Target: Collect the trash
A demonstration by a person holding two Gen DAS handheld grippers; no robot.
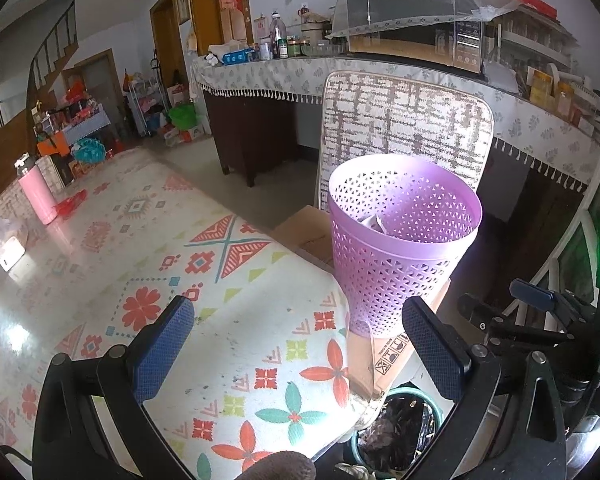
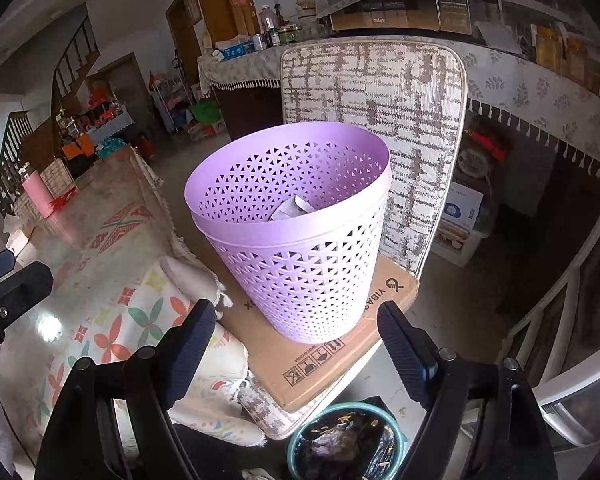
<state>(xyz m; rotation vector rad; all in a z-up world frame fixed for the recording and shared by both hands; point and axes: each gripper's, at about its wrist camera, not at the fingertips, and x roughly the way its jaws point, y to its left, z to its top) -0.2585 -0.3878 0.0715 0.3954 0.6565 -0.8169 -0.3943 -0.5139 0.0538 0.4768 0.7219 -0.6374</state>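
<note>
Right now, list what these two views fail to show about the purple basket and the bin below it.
- Purple basket: only one pale scrap shows in both views; the near wall hides the bottom.
- Teal bin: right wrist view, cut by the lower edge and the cardboard box; its dark contents are unidentifiable.
- Left wrist view: the bin sits behind the left gripper.

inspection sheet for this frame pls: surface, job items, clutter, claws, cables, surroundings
Surface: patterned tablecloth, bare where the claws point.
Job's things: purple basket upright on a cardboard box on a chair; crumpled paper inside.
Clutter: pink bottle at the table's far end.
Claws: left claw and right claw open, empty.
Cables: nothing seen.
Surroundings: lined bin on the floor below; cluttered counter behind.
</note>
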